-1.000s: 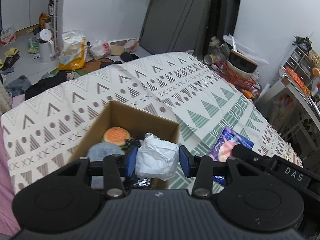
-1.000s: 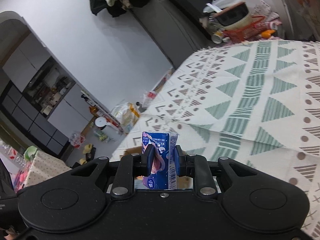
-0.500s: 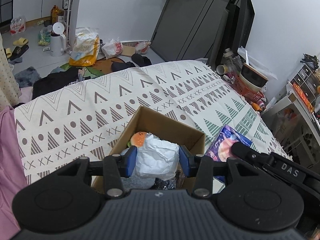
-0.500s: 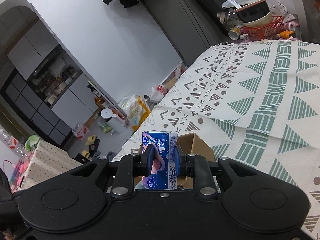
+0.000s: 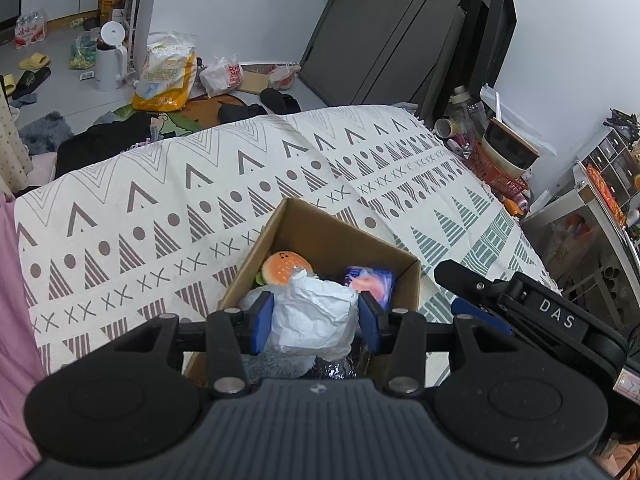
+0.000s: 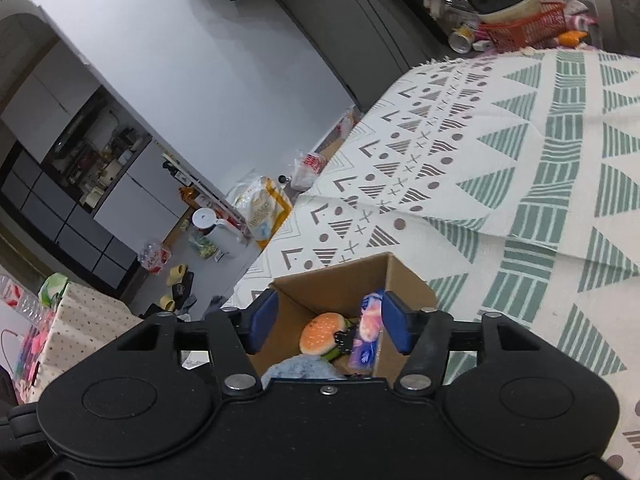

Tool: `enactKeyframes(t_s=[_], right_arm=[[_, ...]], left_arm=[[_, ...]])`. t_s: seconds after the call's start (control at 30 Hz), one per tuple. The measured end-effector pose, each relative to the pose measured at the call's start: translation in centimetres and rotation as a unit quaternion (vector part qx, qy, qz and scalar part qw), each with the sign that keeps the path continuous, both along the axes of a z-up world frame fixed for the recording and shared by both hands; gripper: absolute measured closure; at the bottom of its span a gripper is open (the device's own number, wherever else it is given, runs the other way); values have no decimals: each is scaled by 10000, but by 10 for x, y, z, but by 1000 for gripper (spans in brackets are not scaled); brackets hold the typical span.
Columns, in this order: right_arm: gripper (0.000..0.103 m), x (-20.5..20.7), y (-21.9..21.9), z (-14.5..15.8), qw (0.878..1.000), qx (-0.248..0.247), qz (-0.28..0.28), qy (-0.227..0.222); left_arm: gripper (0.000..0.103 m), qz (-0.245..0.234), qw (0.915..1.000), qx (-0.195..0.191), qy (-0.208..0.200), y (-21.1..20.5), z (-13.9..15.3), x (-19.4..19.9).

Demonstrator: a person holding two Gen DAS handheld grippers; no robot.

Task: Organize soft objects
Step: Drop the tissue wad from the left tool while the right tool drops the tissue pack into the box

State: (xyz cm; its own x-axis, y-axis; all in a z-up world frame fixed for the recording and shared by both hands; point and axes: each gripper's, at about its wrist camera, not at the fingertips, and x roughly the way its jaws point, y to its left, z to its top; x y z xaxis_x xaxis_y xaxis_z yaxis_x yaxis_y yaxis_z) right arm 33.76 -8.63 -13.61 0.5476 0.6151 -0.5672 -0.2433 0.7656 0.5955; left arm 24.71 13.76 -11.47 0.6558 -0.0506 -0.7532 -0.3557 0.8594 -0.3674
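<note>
A cardboard box (image 5: 328,226) (image 6: 336,280) sits on the patterned cloth. Inside lie a burger toy (image 5: 285,267) (image 6: 323,334), a grey-blue fuzzy thing (image 6: 302,368), and a blue and pink tissue pack (image 5: 370,282) (image 6: 367,334) leaning against the box's right wall. My left gripper (image 5: 315,318) is shut on a crumpled white paper wad (image 5: 316,318), held over the box's near side. My right gripper (image 6: 326,326) stands open above the box, its fingers apart from the pack; in the left wrist view its black body (image 5: 520,312) hangs at the box's right.
The patterned cloth (image 5: 160,208) covers the table around the box. An orange basket with bowls (image 5: 500,160) stands at the far right corner. Bags, a white kettle and slippers litter the floor (image 5: 120,60) beyond the far edge. Pink fabric (image 5: 16,300) lies at the left.
My right gripper has opened and let the tissue pack drop into the box. The left gripper has kept the paper wad and drawn back a little, with more of the box showing.
</note>
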Motion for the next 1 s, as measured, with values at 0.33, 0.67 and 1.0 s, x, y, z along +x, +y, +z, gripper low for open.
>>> enactKeyframes(t_s=[0.33, 0.67, 1.0], right_arm=[[27, -10, -5, 3, 9998, -200, -4, -54], [24, -21, -24, 9, 9994, -325, -121, -66], [18, -51, -62, 14, 9989, -407, -178, -127]], left_arm=[[55, -178, 9998, -65, 76, -15, -2, 3], [45, -93, 9998, 108, 130, -26, 9, -11], [30, 3, 9987, 515, 46, -43, 21, -30]])
